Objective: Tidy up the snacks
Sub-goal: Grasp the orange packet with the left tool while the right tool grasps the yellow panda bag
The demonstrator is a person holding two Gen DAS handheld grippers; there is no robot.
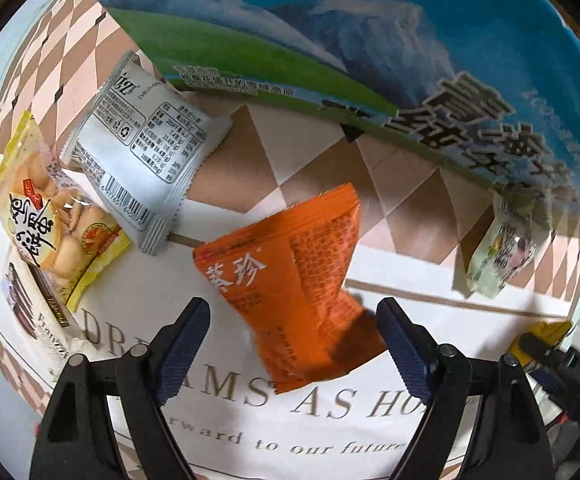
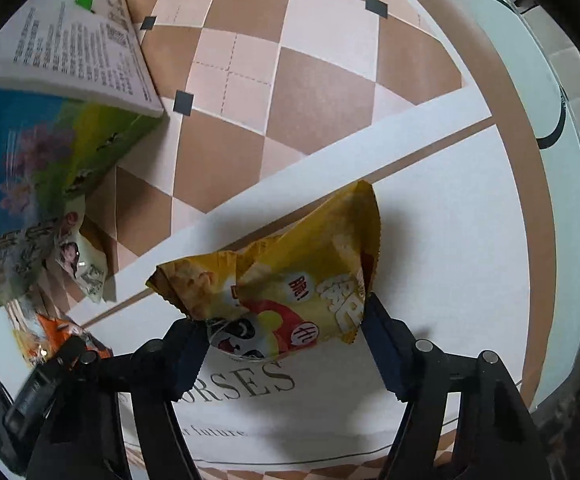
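Left wrist view, left gripper (image 1: pixel 292 316): jaws spread wide, nothing clamped; the orange packet (image 1: pixel 290 280) lies between the fingers, its lower end close to the right finger
Orange packet: flat on the white printed part of the tablecloth (image 1: pixel 250 420), tilted, its top corner toward the box
Left side of table: a yellow biscuit packet (image 1: pixel 50 216) overlaps a brown-and-white wafer packet (image 1: pixel 38 312); a white packet (image 1: pixel 146 152) lies back side up, just beside the yellow one
Far: a blue and green carton (image 1: pixel 370 40) fills the top of the view; a small pale green packet (image 1: pixel 498 256) leans at its base
Right wrist view, right gripper (image 2: pixel 282 320): jaws wide, the yellow chip bag (image 2: pixel 286 276) sits between the fingers; both pads seem to touch its edges, whether it is truly pinched cannot be told
Yellow chip bag: crumpled, on the white cloth near the checkered area
Far left: the carton, the pale green packet beside it
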